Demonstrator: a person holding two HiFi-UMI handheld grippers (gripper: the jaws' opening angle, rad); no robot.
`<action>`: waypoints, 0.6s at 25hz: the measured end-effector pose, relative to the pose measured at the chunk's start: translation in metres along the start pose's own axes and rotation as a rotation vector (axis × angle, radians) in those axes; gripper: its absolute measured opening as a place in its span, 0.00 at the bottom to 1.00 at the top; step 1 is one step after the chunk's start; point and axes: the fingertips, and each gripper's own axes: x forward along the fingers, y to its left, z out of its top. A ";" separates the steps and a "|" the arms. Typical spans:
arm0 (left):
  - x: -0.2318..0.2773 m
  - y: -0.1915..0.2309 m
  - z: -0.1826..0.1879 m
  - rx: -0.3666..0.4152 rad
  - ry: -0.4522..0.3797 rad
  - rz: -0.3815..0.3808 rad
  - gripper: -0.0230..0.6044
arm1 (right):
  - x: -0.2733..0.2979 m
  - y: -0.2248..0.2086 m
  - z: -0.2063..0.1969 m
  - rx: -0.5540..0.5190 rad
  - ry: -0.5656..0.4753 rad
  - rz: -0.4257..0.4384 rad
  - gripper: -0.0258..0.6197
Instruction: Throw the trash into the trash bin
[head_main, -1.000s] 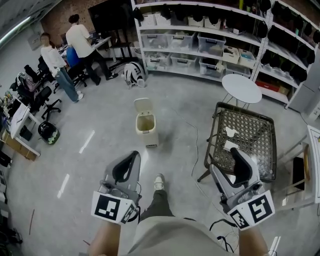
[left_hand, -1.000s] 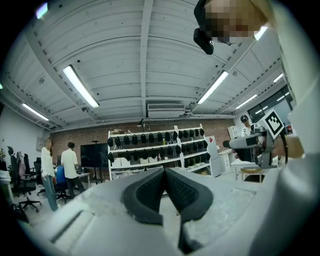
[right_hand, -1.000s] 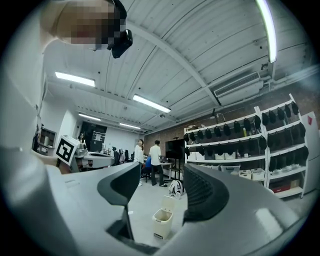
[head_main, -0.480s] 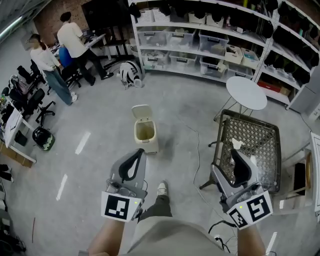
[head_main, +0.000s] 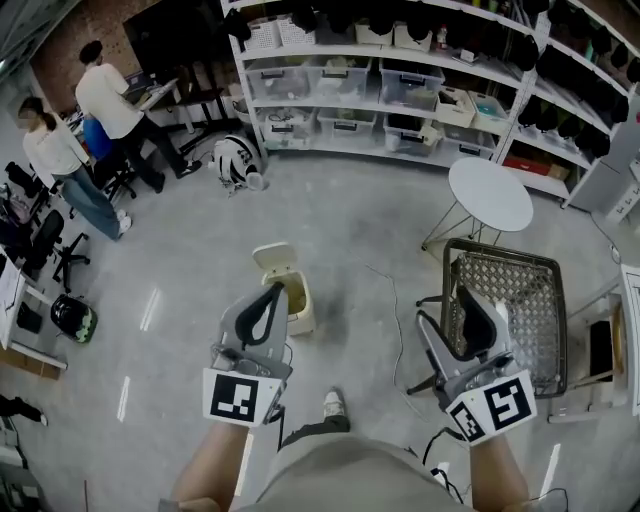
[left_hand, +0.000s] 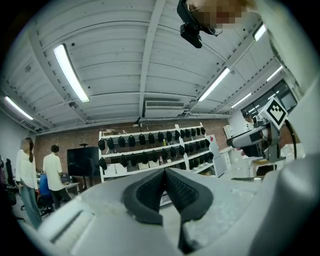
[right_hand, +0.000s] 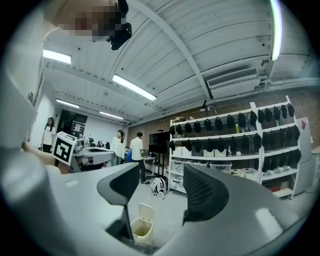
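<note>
The cream trash bin (head_main: 292, 303) stands on the grey floor with its lid (head_main: 272, 258) tipped up, and its inside shows. My left gripper (head_main: 264, 308) hovers just in front of it, partly covering its near left side. That gripper's pads (left_hand: 176, 186) meet at the tips and hold nothing. My right gripper (head_main: 478, 322) is held over the left edge of the wire mesh table (head_main: 525, 290). In the right gripper view, my right gripper (right_hand: 160, 190) is open and empty, and the bin (right_hand: 141, 227) shows low through the gap. I see no trash in either gripper.
A round white table (head_main: 490, 194) stands behind the mesh table. Long shelves with clear storage boxes (head_main: 400, 85) line the back wall. Two people (head_main: 110, 100) stand at desks at the far left, near office chairs (head_main: 45, 245). A cable (head_main: 395, 320) runs across the floor between bin and table.
Both grippers have moved forward across the room together. The bin and the mesh table now lie closer, and the bin sits right at the left gripper's tip. Neither gripper's jaws changed.
</note>
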 end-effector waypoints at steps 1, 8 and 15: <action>0.010 0.007 0.001 0.001 -0.009 -0.010 0.04 | 0.010 -0.003 0.001 -0.001 -0.003 -0.014 0.46; 0.065 0.045 -0.003 0.009 -0.030 -0.053 0.04 | 0.057 -0.027 -0.005 0.006 0.018 -0.089 0.46; 0.102 0.036 -0.012 -0.008 -0.009 -0.083 0.04 | 0.071 -0.057 -0.019 0.032 0.057 -0.112 0.46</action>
